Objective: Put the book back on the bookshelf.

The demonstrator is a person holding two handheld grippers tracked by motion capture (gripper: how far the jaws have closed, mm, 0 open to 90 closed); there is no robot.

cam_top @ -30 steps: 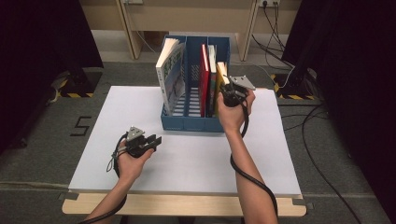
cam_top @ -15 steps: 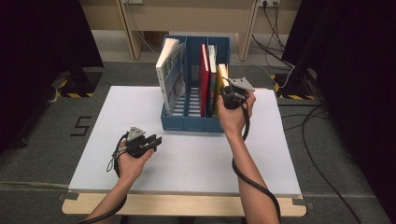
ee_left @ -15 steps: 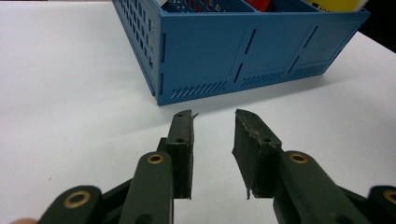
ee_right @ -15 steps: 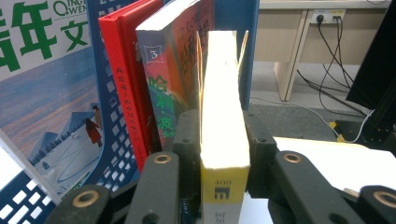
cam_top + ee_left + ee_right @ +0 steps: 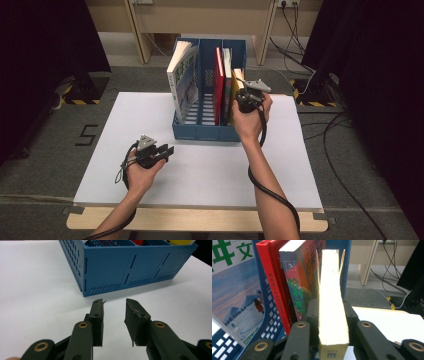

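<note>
1. Right now the right hand-held gripper (image 5: 329, 322) is pinching the yellow book (image 5: 332, 302), its jaws having just been closing, in the rightmost slot of the blue file rack (image 5: 210, 131).
2. Meanwhile the left hand-held gripper (image 5: 113, 322) is resting spread and empty over the white surface (image 5: 210, 170).
3. Gripping only the page edges, it is risking a slip or a cover snagging on the neighbouring red book (image 5: 272, 277).

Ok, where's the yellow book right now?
In the high view the yellow book stands in the rightmost slot of the blue file rack, just right of the red books, clamped between the jaws of the right hand-held gripper.
</note>
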